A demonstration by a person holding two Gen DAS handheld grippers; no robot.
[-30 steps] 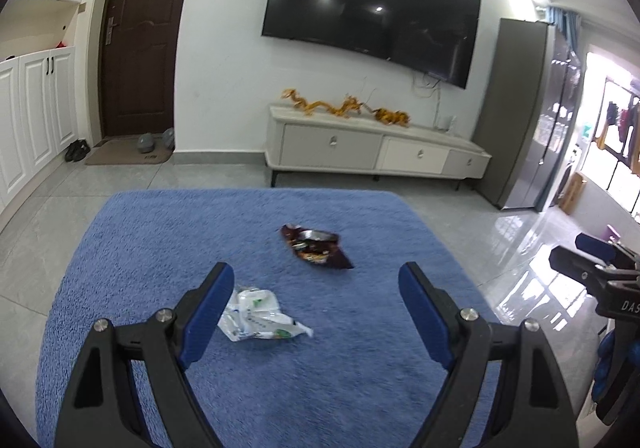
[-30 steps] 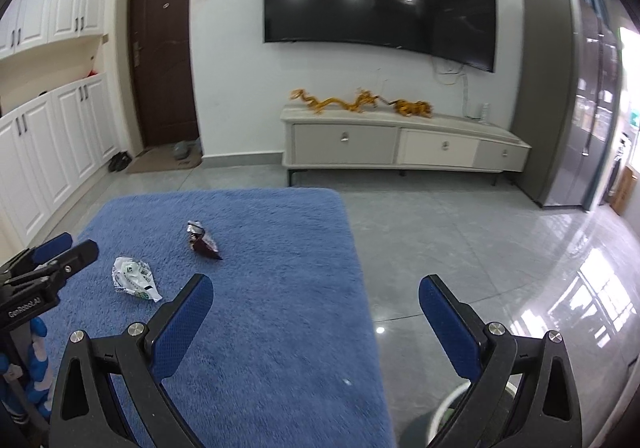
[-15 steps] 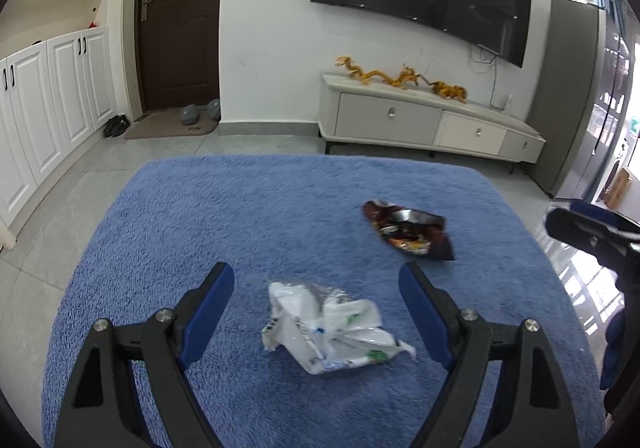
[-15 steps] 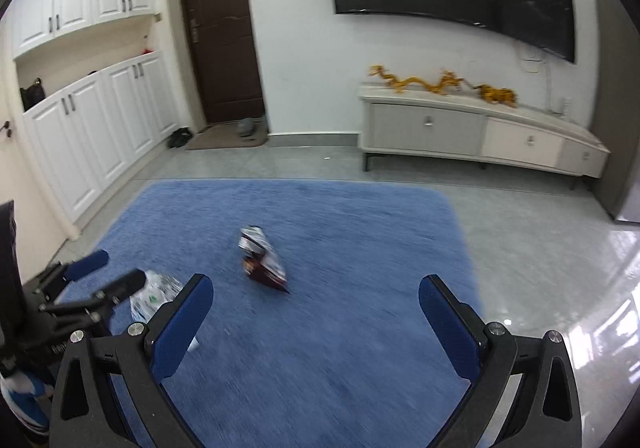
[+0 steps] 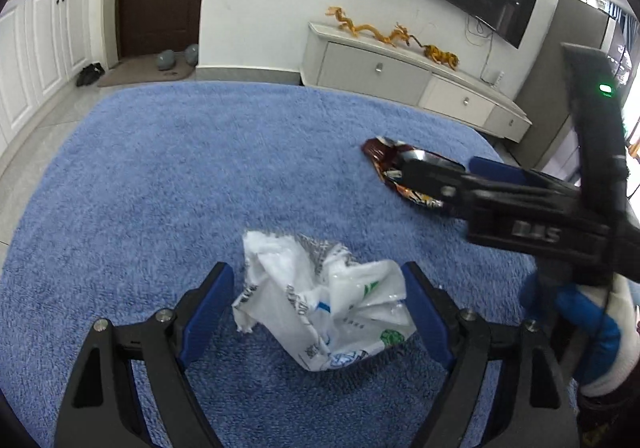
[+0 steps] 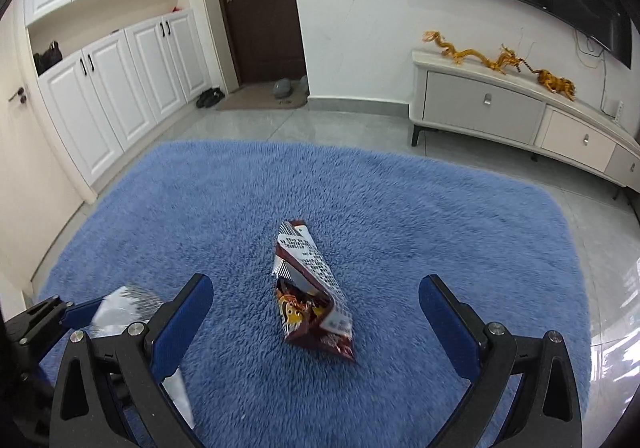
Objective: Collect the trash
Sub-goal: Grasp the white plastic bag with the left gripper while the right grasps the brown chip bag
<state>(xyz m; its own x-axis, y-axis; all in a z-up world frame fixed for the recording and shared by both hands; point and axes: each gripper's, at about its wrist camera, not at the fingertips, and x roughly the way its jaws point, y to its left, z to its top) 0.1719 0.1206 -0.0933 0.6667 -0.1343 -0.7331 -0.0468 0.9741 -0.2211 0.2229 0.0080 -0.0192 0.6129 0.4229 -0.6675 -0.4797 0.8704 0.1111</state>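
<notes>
2 wrappers, 1 white (image 5: 324,300), 1 dark red (image 6: 310,288), 1 blue rug (image 6: 400,216), 2 claws (image 5: 318,312) (image 6: 316,312)

My left gripper (image 5: 320,312) stands wide over the white crumpled bag (image 5: 324,308); the right pad touches or nearly touches the plastic, the left pad has a gap. My right gripper (image 6: 316,312) straddles the dark red snack wrapper (image 6: 310,288) with open rug (image 6: 360,188) on both sides of it. In the left view the right gripper (image 5: 500,192) crosses just beside the bag, overlapping the wrapper (image 5: 384,156). Beyond both items the rug lies unobstructed up to the TV cabinet (image 6: 500,108).
</notes>
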